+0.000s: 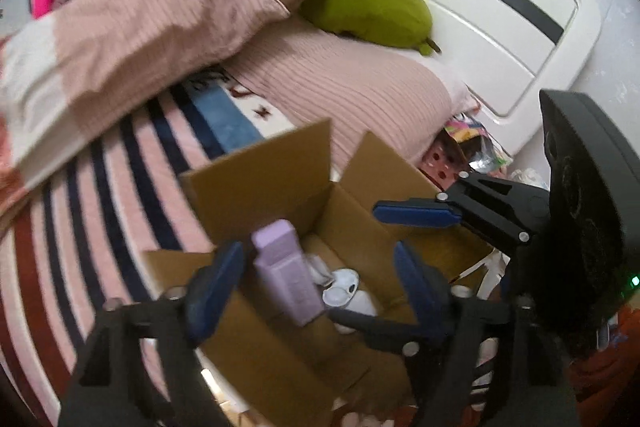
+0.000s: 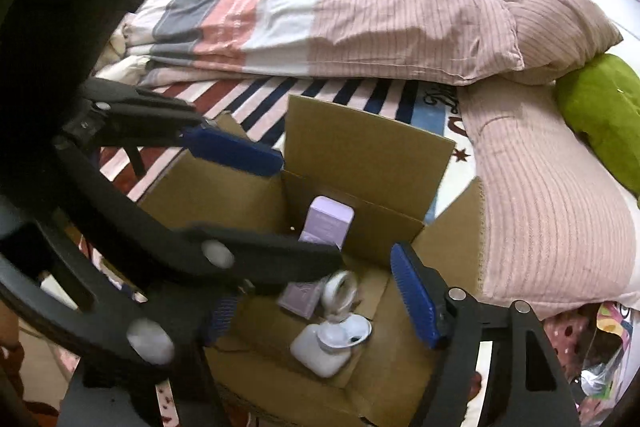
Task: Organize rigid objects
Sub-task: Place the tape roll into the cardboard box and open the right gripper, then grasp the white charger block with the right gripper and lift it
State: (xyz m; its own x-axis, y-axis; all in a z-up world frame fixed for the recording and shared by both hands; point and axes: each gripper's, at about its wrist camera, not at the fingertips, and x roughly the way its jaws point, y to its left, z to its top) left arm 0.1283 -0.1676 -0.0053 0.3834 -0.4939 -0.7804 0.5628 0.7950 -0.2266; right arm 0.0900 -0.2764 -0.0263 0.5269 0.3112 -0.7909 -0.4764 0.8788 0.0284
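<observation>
An open cardboard box (image 1: 256, 171) (image 2: 360, 143) stands on the bed. Inside it a lilac rectangular bottle (image 1: 286, 271) (image 2: 328, 223) leans upright, beside a white ring-shaped gadget with a white base (image 1: 344, 291) (image 2: 332, 331). My left gripper (image 1: 316, 283) hangs over the box, jaws wide open around the bottle without touching it. My right gripper (image 2: 320, 299) is open and empty above the box; it also shows in the left wrist view (image 1: 404, 263) at the right. The left gripper's fingers (image 2: 236, 151) cross the right wrist view.
The box rests on a striped blanket (image 1: 104, 195). A folded pink striped duvet (image 2: 360, 23), pink pillows (image 2: 552, 203) and a green plush toy (image 1: 372, 7) (image 2: 604, 115) lie behind. A white headboard (image 1: 500, 19) and a cluttered floor corner (image 2: 592, 347) lie beyond.
</observation>
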